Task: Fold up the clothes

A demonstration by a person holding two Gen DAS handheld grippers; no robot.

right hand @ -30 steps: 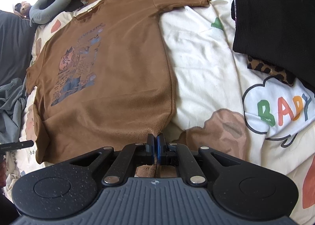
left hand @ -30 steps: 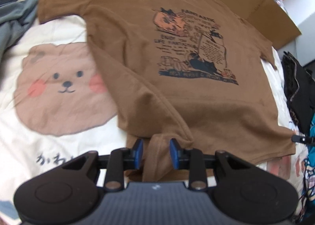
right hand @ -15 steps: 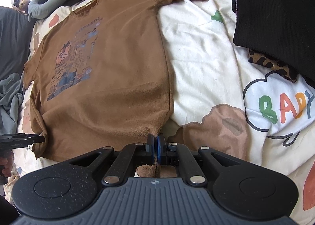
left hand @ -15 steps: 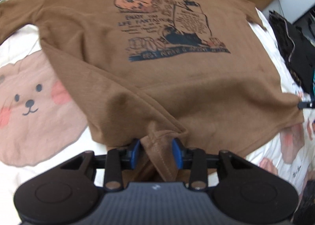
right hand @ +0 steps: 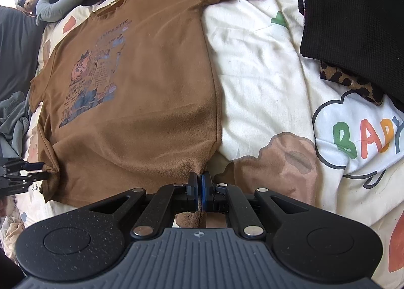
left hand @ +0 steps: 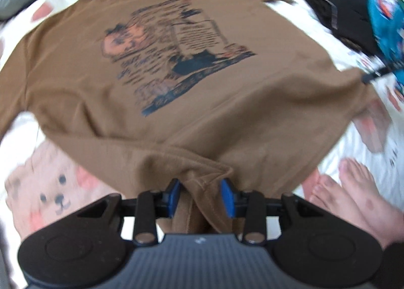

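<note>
bedsheet [right hand: 265, 66]: "BABY" in coloured letters | brown T-shirt [right hand: 156, 81]: "FANTASTIC" atop print

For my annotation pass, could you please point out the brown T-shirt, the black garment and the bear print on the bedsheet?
brown T-shirt [right hand: 156, 87]: right wrist view, plain cloth right of its chest graphic.
black garment [right hand: 353, 11]: right wrist view, middle of its knit surface.
bear print [left hand: 59, 198]: left wrist view, the bear's nose on the bedsheet.

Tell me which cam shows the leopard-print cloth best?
Right wrist view. The leopard-print cloth shows sharply there, poking out from under the black garment on the bedsheet. The left wrist view is motion-blurred; I can't make out the leopard print in it.
</note>
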